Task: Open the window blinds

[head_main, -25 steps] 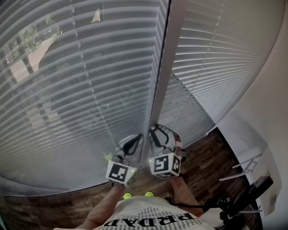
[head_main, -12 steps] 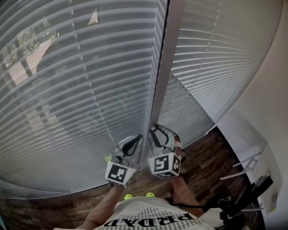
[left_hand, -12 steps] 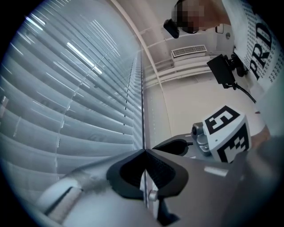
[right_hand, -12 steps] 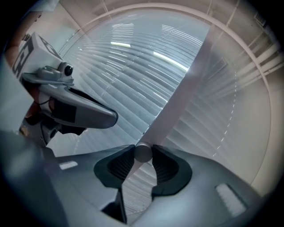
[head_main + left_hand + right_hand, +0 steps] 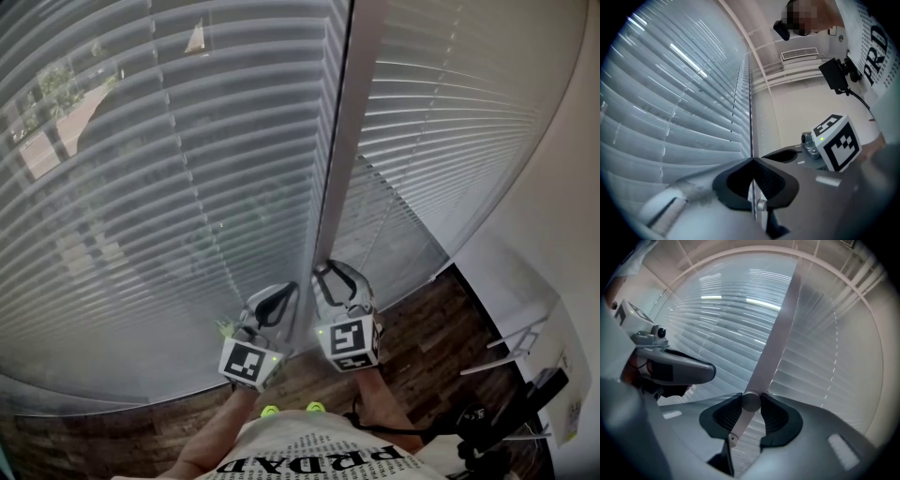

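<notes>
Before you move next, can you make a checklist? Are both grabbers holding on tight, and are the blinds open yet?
1. Right gripper clamped on the blind wand: ok.
2. Left gripper shut on the thin cord: ok.
3. Left blind slats open: not ok, only partly tilted; outdoors shows dimly through.
4. Right blind slats open: not ok, they look shut.
5. Which blind the wand turns: cannot tell.
</notes>
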A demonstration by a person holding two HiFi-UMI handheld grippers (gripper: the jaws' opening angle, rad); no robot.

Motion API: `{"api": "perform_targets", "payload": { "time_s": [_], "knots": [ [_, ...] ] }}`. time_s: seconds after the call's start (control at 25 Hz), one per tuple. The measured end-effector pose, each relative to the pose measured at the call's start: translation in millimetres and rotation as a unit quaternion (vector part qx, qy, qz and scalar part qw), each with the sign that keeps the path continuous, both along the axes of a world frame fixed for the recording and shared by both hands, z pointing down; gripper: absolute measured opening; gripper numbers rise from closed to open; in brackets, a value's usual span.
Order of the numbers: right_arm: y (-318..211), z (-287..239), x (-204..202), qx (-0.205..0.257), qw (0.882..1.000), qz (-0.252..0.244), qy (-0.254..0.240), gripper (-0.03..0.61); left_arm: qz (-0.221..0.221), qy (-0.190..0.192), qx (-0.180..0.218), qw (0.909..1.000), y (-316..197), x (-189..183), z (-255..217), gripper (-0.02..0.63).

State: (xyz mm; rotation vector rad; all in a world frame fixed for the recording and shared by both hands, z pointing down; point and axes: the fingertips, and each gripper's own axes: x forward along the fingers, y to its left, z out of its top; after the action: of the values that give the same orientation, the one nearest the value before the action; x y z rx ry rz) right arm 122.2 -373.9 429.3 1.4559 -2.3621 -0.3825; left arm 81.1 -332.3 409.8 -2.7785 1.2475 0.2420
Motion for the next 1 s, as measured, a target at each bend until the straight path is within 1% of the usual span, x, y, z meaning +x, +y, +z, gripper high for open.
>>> {"api": "perform_targets", "payload": {
  "time_s": [0.2, 0.32, 0.48, 0.64, 0.76, 1.0],
  "knots": [
    [0, -7, 1, -0.014, 0.999, 0.001, -0.051, 0.121, 0.000, 0.001, 0.002, 1.0000, 1, -3, -8, -0.009],
    [-1, -8, 3, -0.024, 0.996, 0.005, -0.088, 0.121, 0.000, -0.001, 0.003, 1.0000, 2, -3, -9, -0.009],
    [-2, -7, 6, -0.041, 0.987, 0.010, -0.155, 0.120, 0.000, -0.002, 0.003, 1.0000, 3, -5, -8, -0.009],
    [-3, -6, 7, -0.054, 0.979, 0.011, -0.197, 0.121, -0.001, -0.003, 0.004, 1.0000, 4, -6, -8, -0.008],
    [-3, -6, 7, -0.057, 0.976, 0.014, -0.209, 0.121, 0.000, -0.003, 0.002, 1.0000, 5, -7, -8, -0.009],
    [-4, -6, 8, -0.055, 0.978, 0.017, -0.198, 0.121, 0.001, -0.001, 0.003, 1.0000, 7, -7, -10, -0.009]
  ]
}}
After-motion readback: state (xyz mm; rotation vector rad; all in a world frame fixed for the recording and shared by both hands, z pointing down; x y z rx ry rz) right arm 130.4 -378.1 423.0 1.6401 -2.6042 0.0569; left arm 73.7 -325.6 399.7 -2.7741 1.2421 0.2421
